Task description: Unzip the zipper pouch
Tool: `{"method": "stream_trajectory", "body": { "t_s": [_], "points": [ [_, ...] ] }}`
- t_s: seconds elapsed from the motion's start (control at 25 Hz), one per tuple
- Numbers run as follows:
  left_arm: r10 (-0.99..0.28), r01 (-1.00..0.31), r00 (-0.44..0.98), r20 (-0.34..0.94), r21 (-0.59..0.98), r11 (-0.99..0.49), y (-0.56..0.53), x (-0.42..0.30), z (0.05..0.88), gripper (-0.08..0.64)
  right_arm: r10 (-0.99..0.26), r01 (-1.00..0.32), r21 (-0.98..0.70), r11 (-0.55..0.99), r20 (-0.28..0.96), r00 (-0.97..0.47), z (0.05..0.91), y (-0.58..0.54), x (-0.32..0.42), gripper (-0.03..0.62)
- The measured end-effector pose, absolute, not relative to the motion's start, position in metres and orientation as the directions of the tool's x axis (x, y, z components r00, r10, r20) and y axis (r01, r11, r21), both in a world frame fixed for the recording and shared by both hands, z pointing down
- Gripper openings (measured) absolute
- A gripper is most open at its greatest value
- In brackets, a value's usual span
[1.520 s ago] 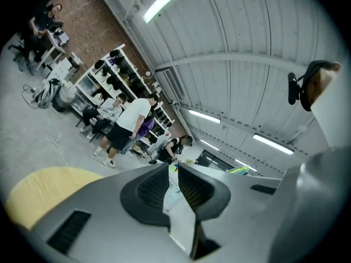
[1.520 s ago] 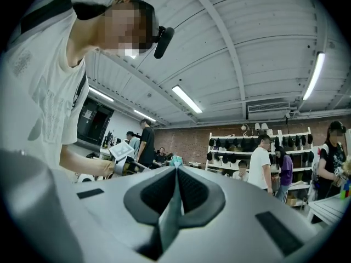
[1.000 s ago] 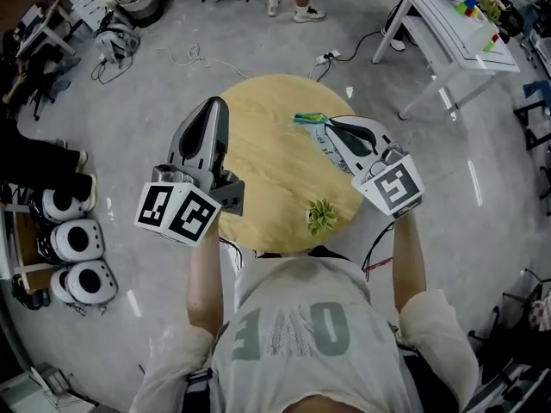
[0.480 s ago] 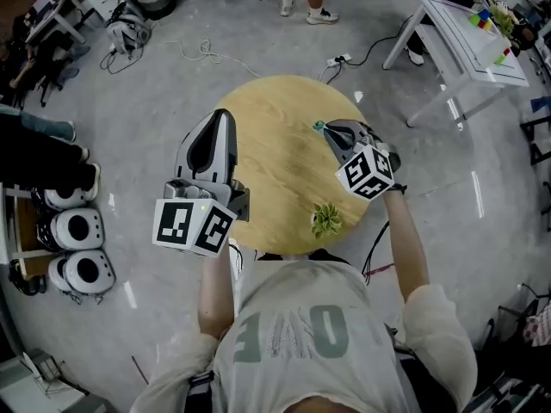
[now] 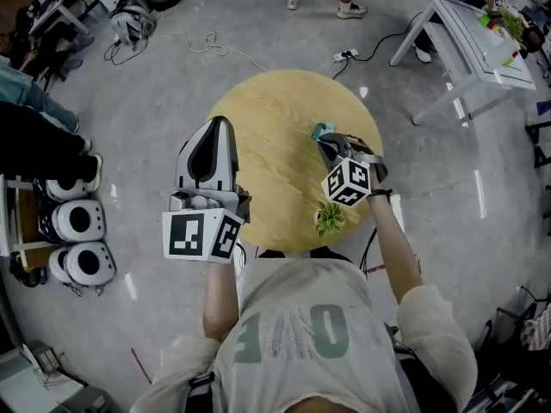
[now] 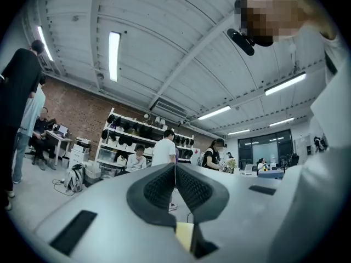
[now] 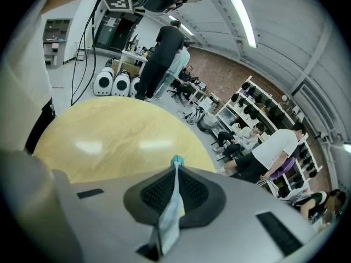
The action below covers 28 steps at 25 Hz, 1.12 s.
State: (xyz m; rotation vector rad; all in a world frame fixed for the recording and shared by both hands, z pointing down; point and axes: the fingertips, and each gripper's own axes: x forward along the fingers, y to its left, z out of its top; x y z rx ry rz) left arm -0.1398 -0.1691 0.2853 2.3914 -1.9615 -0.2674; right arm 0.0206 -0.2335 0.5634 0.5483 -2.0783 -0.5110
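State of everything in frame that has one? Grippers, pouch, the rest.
left gripper: shut, empty.
right gripper: shut on the pouch.
pale fabric zipper pouch with teal end: pinched between the right jaws; zip not visible.
small green leafy ornament: resting untouched on the round wooden table.

I see the round table (image 5: 275, 114) bare across its middle and upper part: open room between the left gripper (image 5: 220, 123) at centre left and the right gripper (image 5: 327, 140), which clamps the zipper pouch (image 7: 171, 207), at centre right. A small green plant (image 5: 328, 218) blocks the table's lower right edge. Floor cables (image 5: 211, 41) lie beyond the upper rim.
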Motion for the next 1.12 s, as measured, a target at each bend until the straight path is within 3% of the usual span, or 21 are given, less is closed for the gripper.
{"method": "stream_trajectory", "body": {
  "t_s": [1.12],
  "points": [
    [-0.984,-0.974,0.169,-0.057,0.143,-0.176,-0.163,-0.145,0.307,0.028,-0.318,-0.244,0.225,0.943,0.822,-0.473,0.664,-0.186,0.005,0.037]
  ]
}}
